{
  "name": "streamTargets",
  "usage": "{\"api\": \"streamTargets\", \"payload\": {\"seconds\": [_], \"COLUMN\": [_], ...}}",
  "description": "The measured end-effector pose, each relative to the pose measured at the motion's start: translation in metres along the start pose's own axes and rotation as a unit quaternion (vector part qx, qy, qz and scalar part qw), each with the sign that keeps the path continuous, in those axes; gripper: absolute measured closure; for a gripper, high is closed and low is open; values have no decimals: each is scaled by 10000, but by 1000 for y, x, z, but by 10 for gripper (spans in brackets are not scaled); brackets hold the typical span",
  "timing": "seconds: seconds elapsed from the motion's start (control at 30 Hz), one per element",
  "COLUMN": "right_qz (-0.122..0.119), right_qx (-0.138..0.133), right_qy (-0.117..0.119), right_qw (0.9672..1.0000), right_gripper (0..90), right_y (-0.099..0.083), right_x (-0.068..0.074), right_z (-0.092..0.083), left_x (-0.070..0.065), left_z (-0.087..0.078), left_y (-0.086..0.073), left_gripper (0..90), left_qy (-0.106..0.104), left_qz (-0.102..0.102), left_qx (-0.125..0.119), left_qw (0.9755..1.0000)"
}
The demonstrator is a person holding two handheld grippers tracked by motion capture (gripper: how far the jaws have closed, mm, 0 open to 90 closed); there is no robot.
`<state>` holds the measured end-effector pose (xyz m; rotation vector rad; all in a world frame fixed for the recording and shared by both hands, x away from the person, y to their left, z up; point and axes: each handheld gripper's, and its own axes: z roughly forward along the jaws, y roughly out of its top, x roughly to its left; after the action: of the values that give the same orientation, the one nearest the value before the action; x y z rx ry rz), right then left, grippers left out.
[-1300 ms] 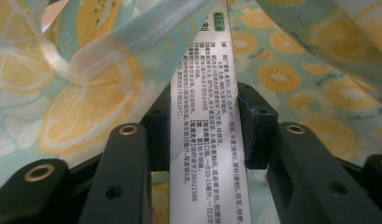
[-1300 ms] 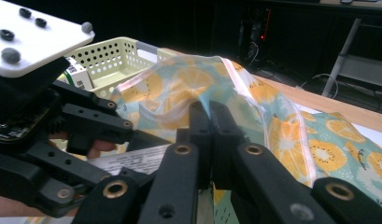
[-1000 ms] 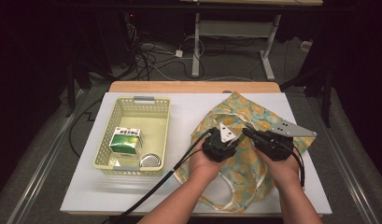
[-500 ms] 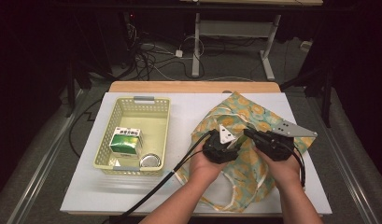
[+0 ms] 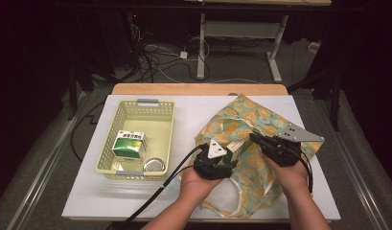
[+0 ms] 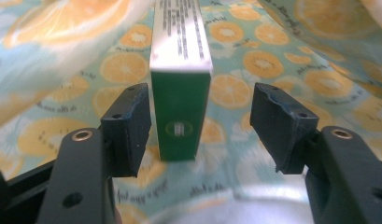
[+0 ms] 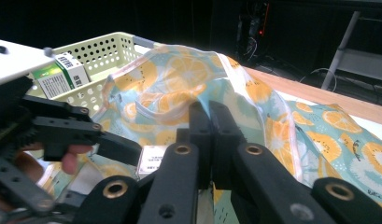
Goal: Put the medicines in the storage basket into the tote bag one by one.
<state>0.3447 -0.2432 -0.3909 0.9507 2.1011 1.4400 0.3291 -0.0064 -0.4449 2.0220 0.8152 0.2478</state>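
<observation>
An orange-print cloth bag (image 5: 251,115) lies on the white table, its mouth held up. My right gripper (image 5: 253,138) is shut on the bag's rim; in the right gripper view its jaws (image 7: 209,121) stand pressed together at the white-edged fabric (image 7: 272,140). My left gripper (image 5: 230,152) reaches into the bag mouth. Its jaws have just been opening and stand open (image 6: 205,126) on either side of a green and white box (image 6: 181,93), a gap showing at each pad. The box (image 7: 153,161) rests on the bag's lining.
A pale yellow plastic basket (image 5: 136,105) stands on the left of the table, holding a green and white carton (image 5: 129,143) and a round metal tin (image 5: 154,165). Cables trail off the front edge. Beyond the table lie dark floor and desk legs.
My left gripper has drawn back a little toward the person at the bag mouth. The right gripper and the bag rim have kept still.
</observation>
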Motion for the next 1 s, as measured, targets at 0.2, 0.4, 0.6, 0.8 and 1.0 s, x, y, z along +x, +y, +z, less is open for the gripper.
{"api": "streamTargets", "payload": {"seconds": [0.2, 0.4, 0.6, 0.8, 1.0], "right_qz": [-28, -34, -52, -47, -44], "right_qx": [34, 55, 81, 87, 107], "right_qy": [9, -1, -2, -10, -18], "right_qw": [10000, 10000, 10000, 10000, 9999], "right_gripper": [900, 900, 900, 900, 900], "right_y": [-1, -2, -4, -4, -5], "right_x": [1, 2, 2, 2, 3], "right_z": [0, -1, -2, -1, -2], "left_x": [4, 5, 8, 10, 15], "left_z": [-20, -32, -51, -67, -78], "left_y": [-13, -20, -28, -30, -34], "left_gripper": [323, 262, 166, 76, 0], "left_qy": [-88, -221, -543, -307, -156], "left_qz": [-74, -95, -191, -33, -63], "left_qx": [-24, 67, -74, 21, 100], "left_qw": [9999, 9997, 9983, 9995, 9998]}}
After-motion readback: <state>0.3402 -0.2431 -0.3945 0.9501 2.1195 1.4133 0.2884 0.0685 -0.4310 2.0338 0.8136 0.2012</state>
